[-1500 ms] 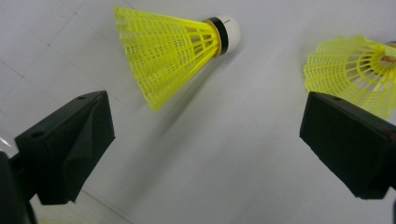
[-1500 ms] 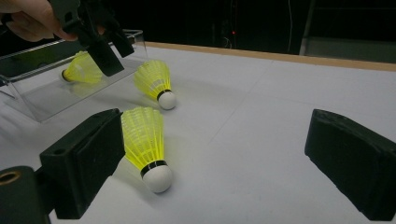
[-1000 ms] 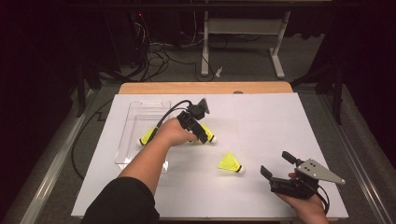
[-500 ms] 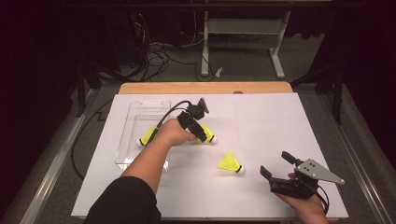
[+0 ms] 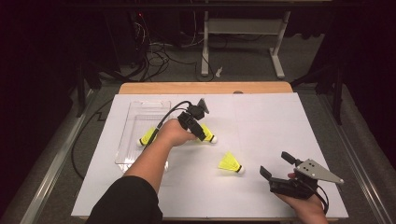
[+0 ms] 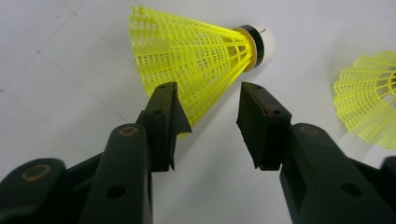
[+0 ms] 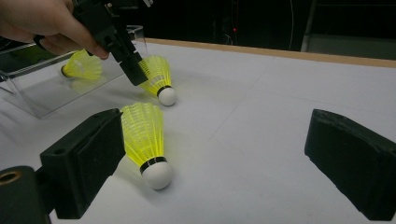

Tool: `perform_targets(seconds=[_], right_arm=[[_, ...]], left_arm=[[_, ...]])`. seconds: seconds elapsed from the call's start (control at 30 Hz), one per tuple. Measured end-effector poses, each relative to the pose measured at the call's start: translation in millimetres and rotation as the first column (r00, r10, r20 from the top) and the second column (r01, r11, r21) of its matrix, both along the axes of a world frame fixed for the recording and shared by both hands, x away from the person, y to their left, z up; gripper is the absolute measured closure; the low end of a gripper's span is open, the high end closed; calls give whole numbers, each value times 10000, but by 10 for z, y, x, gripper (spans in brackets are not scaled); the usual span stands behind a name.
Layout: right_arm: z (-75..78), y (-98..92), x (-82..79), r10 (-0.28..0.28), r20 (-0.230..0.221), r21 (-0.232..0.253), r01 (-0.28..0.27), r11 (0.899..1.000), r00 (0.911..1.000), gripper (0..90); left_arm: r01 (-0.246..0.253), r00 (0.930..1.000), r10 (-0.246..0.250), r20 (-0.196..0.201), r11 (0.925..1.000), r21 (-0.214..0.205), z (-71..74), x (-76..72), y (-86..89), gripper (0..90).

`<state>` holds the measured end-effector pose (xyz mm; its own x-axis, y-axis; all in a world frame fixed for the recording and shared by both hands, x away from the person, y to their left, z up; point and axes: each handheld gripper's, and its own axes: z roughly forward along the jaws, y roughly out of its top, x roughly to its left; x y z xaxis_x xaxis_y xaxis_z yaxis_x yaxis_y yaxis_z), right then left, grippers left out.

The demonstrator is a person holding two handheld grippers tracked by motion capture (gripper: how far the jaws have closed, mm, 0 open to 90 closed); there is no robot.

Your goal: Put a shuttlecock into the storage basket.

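My left gripper points down at a yellow shuttlecock lying on the white table, just right of the clear tray. In the left gripper view its jaws have just been closing and straddle the lower edge of the shuttlecock's mesh skirt. The left pad touches the skirt and the right pad stands clear of it. A second shuttlecock lies nearer the front. My right gripper rests open at the front right, and that shuttlecock lies just beyond its left jaw.
A third shuttlecock lies inside the clear tray. White paper covers the table, with a wooden edge at the back. Cables and a stand's legs sit on the floor beyond.
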<state>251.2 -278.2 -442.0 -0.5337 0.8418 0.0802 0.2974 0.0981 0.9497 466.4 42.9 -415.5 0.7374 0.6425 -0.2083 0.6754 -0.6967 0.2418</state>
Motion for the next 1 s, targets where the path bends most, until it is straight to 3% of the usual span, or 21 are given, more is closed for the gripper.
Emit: perform_targets(seconds=[0.43, 0.67, 1.0], right_arm=[[-3, -2, 1, -32, -16, -70, 32, 10000, 10000, 60], [-3, -1, 0, -24, -35, -95, 24, 10000, 10000, 62], [-1, -8, -1, -64, -26, -64, 63, 10000, 10000, 62]], left_arm=[[318, 9995, -318, 87, 9995, -40, 2, -12, 5, 764], [477, 9989, -477, 25, 9980, -418, 13, -28, 19, 878], [743, 9972, -738, 114, 9955, -582, 84, -81, 5, 896]])
